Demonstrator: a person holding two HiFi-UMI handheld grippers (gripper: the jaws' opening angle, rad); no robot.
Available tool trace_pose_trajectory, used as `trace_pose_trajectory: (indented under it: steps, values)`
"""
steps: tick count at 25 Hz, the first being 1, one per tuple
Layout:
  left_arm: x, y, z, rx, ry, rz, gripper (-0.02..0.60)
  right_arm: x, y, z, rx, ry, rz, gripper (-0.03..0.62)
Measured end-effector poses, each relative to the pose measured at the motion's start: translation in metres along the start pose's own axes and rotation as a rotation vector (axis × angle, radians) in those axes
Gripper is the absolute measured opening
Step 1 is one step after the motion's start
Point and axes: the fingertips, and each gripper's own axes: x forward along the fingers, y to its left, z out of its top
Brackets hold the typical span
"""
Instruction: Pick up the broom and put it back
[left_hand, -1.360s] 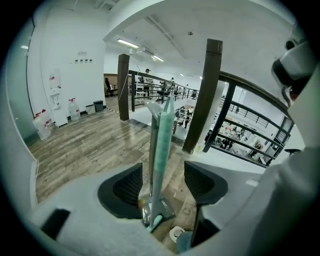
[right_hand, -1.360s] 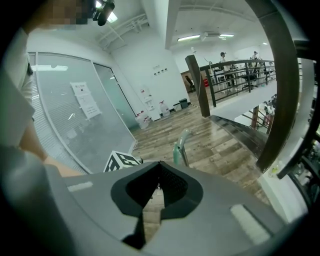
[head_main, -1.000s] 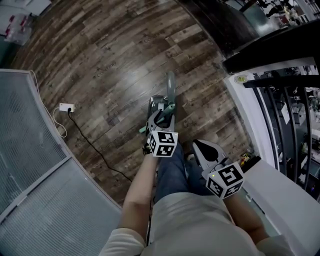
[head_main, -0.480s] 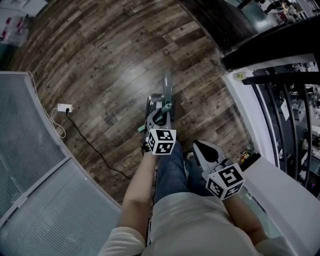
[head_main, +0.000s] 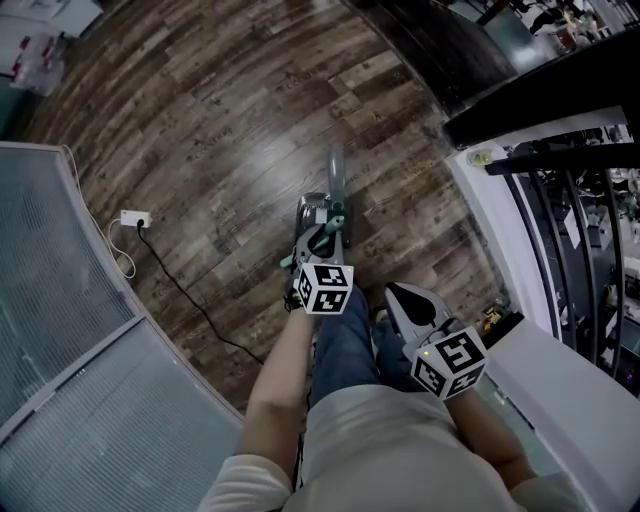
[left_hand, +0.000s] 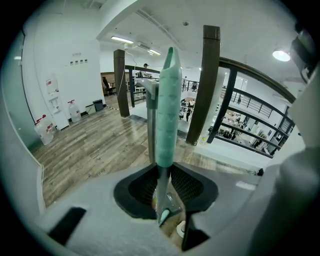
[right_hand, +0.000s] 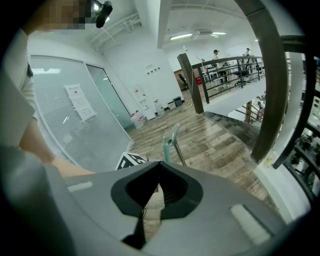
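Observation:
The broom's grey handle with a green grip (head_main: 335, 178) stands upright over the wooden floor, in front of the person's legs. My left gripper (head_main: 320, 238) has the handle between its jaws, which are closing on it. In the left gripper view the green grip (left_hand: 166, 110) rises straight up from between the black pads (left_hand: 187, 186), and my left gripper (left_hand: 161, 187) presses on the thin shaft below it. My right gripper (head_main: 408, 300) hangs shut and empty by the right knee. In the right gripper view my right gripper (right_hand: 159, 187) points past the broom handle (right_hand: 169, 144).
A white power strip (head_main: 133, 216) with a black cable lies on the floor at left. A frosted glass partition (head_main: 60, 320) runs along the left. A white ledge (head_main: 495, 215) and black railing (head_main: 570, 240) bound the right side. A dark post (left_hand: 209, 85) stands ahead.
The left gripper's jaws have narrowed round the broom handle, and the handle has shifted slightly. Both hands stay about where they were.

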Motion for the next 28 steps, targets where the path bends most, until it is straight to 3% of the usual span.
trace_pose_trajectory:
  steps: [14,28]
  values:
    - [-0.04,-0.011,-0.021,0.0,0.008,0.021,0.087,-0.019,0.016,-0.001,-0.054,-0.03,0.041,0.006]
    - [-0.092,-0.005,-0.036,-0.083,-0.01,0.077,0.086,-0.033,0.043,0.01,-0.112,-0.066,0.083,0.006]
